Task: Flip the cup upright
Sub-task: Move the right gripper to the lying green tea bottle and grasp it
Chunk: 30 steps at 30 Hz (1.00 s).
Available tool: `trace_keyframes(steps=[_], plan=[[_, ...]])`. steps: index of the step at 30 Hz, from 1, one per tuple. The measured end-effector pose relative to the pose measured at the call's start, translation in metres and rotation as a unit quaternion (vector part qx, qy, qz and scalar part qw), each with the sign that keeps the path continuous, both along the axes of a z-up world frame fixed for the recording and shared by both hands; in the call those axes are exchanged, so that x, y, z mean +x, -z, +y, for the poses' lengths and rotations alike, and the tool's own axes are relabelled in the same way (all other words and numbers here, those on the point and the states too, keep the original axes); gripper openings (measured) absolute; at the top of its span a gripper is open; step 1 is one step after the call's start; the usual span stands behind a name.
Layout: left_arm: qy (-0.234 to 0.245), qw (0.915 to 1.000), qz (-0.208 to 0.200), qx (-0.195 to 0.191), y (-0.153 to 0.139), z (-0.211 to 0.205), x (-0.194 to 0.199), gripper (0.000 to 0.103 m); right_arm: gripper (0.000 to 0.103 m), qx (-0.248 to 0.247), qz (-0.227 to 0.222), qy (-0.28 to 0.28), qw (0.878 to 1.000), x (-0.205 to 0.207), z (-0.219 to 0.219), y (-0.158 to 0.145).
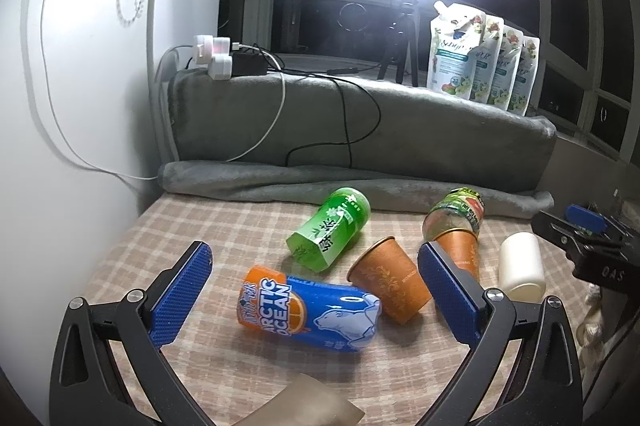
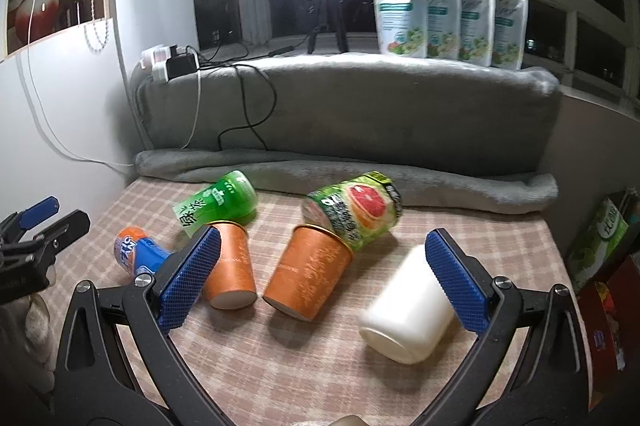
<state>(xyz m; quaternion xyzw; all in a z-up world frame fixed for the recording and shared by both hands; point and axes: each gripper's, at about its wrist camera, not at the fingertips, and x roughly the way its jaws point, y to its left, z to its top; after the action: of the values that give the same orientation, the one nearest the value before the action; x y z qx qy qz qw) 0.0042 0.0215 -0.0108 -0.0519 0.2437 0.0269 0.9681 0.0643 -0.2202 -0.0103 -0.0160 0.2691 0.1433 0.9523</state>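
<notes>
Two paper cups [image 2: 308,272] lying side by side mid-table [image 2: 280,366], white cup [image 2: 406,310] right, cans [image 2: 218,203] behind

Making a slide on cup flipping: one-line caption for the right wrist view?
Open right tongs hover over two tipped orange cups, a white cup and drink containers on the checked tabletop.

Checked tablecloth [image 2: 280,366], tipped cups [image 2: 308,276], cans [image 1: 312,310], grey blanket [image 2: 360,181]

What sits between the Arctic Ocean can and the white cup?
Two orange paper cups, both lying on their sides, lie between the Arctic Ocean can and the white cup. Clearest in the right wrist view.
</notes>
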Motion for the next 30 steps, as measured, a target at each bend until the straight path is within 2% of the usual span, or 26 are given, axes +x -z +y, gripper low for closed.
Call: trace_keyframes(steps=[5,10,14,17,21,23,25,26,30], plan=[[-0.010,0.9999,0.008,0.005,0.002,0.011,0.000,0.102,0.103,-0.030,0.005,-0.030,0.999,0.020,0.020,-0.003],[-0.022,0.9995,0.019,0.011,0.008,0.025,-0.003,0.102,0.103,-0.071,0.008,-0.085,0.994,0.042,0.042,-0.008],[-0.028,0.9990,0.032,0.016,0.016,0.034,-0.007,0.102,0.103,-0.107,0.008,-0.127,0.986,0.062,0.059,-0.014],[-0.035,0.9985,0.040,0.014,0.020,0.040,-0.010,0.102,0.103,-0.139,0.007,-0.171,0.976,0.075,0.075,-0.014],[-0.048,0.9979,0.044,0.006,0.021,0.051,-0.013,0.102,0.098,-0.207,0.007,-0.238,0.949,0.089,0.103,-0.006],[-0.052,0.9975,0.046,0.004,0.022,0.056,-0.015,0.102,0.097,-0.250,0.008,-0.272,0.929,0.094,0.120,0.002],[-0.056,0.9971,0.051,0.003,0.024,0.060,-0.016,0.102,0.093,-0.288,0.013,-0.301,0.909,0.102,0.136,0.011],[-0.058,0.9969,0.053,0.003,0.025,0.062,-0.017,0.102,0.089,-0.302,0.017,-0.311,0.901,0.105,0.142,0.014],[-0.068,0.9958,0.061,-0.003,0.027,0.070,-0.016,0.102,0.089,-0.350,0.022,-0.362,0.864,0.117,0.165,0.025]])
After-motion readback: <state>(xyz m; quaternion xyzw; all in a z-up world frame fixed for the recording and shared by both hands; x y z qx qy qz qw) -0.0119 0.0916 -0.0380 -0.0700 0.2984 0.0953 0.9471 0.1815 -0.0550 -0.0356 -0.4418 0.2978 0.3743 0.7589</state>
